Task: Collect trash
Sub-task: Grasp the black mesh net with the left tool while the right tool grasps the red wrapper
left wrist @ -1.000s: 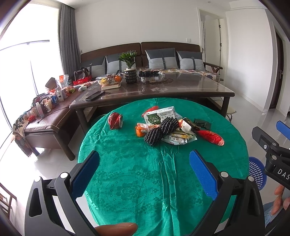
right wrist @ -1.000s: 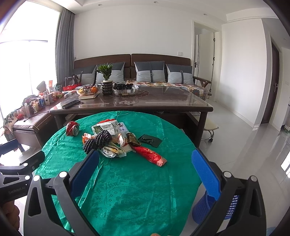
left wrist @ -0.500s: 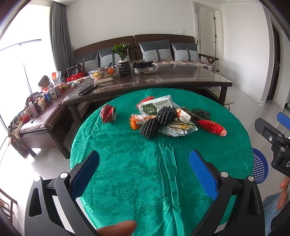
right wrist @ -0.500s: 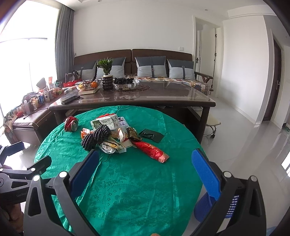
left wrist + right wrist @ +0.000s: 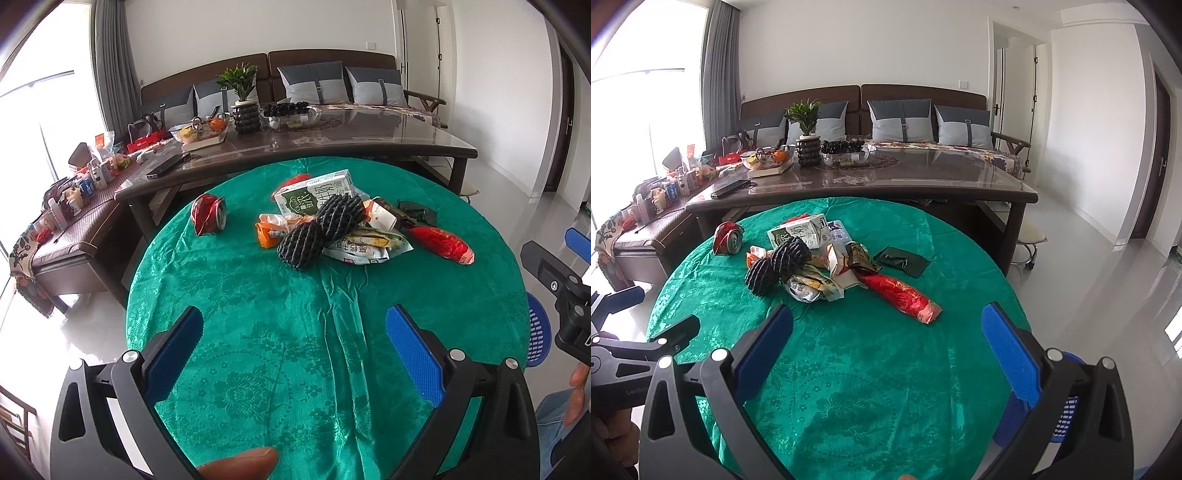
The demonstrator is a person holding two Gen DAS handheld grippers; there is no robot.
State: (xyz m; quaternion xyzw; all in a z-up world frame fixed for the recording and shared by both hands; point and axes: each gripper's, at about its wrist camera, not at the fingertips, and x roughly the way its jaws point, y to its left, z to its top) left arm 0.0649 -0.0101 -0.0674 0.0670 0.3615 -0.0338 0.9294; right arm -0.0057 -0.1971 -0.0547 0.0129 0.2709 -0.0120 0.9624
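Both grippers wide open, empty: left gripper [image 5: 293, 334], right gripper [image 5: 886, 332].

bright daylight from the window [image 5: 33, 122] on the left, blown out to white. glare on the glossy floor [image 5: 1108, 280] and long table [image 5: 923, 177]. soft shadows. both views sharp in the centre, strong fisheye bending and dark corners.

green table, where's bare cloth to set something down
Bare: the near half of the green cloth, between both open claws and the trash pile; also the strip between the crushed can and the pile. Crowded: the middle, toward the far edge.
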